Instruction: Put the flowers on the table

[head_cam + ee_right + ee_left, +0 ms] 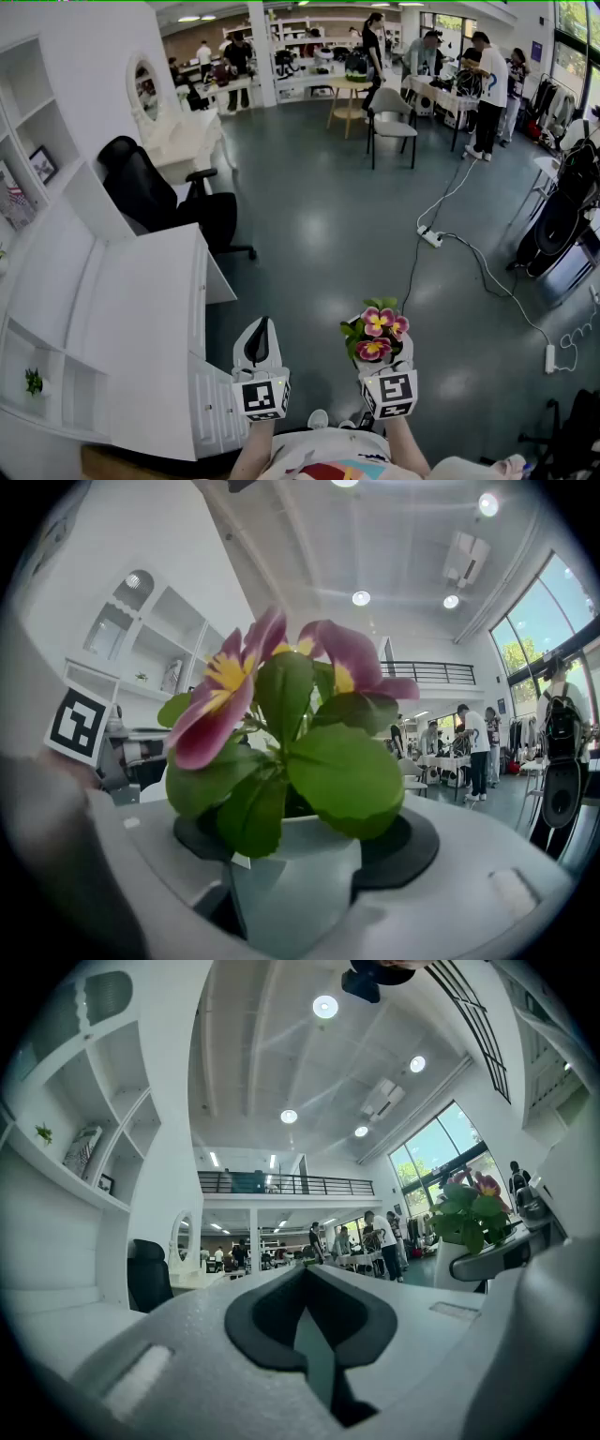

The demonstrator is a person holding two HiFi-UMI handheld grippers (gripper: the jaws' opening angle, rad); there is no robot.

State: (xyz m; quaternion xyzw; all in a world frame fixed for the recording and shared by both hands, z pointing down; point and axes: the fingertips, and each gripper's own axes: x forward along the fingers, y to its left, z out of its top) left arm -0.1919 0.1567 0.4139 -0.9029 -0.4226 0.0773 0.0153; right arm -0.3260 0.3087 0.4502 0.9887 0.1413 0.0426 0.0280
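Observation:
A small white pot (295, 883) of pink-and-yellow flowers (378, 333) with green leaves stands upright between the jaws of my right gripper (382, 354), which is shut on it and held over the grey floor. In the right gripper view the flowers (281, 696) fill the middle and hide the gripper's (300, 855) tips. My left gripper (261, 330) hangs just left of it, its jaws together and empty. From the left gripper (305, 1307) view the flowers (473, 1208) show at the right. The white table (141, 309) lies to the left.
A white shelf unit (37, 169) rises behind the table, with a tiny green plant (34, 382) in a low cubby. A black office chair (159, 202) stands beyond. Cables and a power strip (431, 236) cross the floor. Several people stand at far tables.

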